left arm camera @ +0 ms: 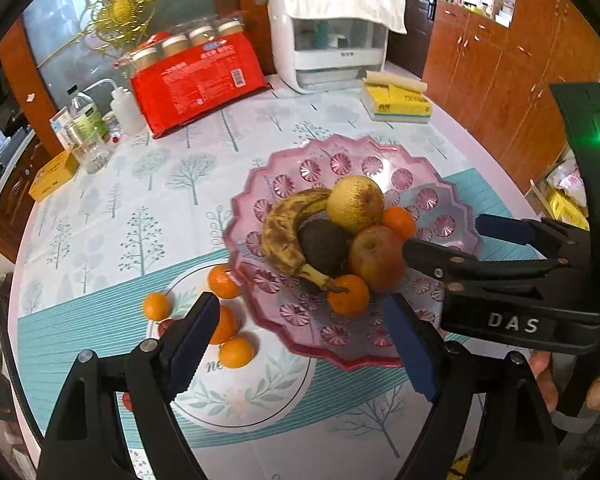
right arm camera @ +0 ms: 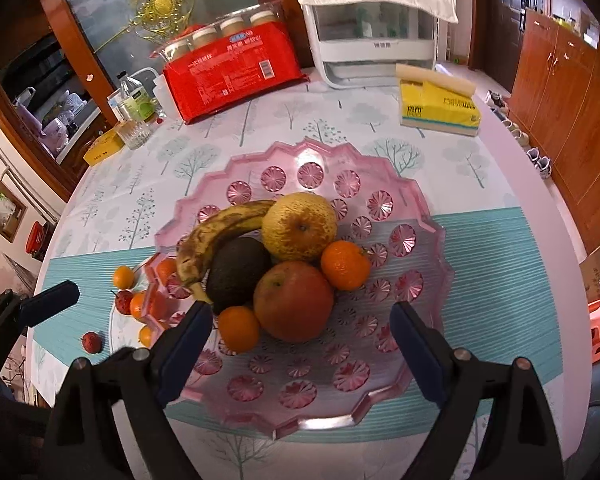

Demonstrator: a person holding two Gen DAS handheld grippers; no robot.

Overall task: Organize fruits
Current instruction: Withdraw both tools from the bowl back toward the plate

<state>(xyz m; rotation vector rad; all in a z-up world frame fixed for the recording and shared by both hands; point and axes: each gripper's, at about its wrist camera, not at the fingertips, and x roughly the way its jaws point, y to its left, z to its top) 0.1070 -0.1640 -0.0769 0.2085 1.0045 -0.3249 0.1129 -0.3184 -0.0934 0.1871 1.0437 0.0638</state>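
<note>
Fruits sit heaped at the centre of the pink dish (right arm camera: 400, 360), and loose mandarins (left arm camera: 236, 352) lie lower left on the table. Both the left gripper (left arm camera: 304, 340) and right gripper (right arm camera: 300, 344) gape wide, holding nothing. A nudge to the dish rim could, I judge, topple the heap and roll the mandarins away.

We find the banana (right arm camera: 216, 236), avocado (right arm camera: 236, 272), pear (right arm camera: 300, 226) and apple (right arm camera: 294, 300) heaped in the dish (right arm camera: 416, 360); loose oranges (left arm camera: 236, 352) lie left of it, and the tissue pack (right arm camera: 438, 110) behind on the table (right arm camera: 500, 248).
</note>
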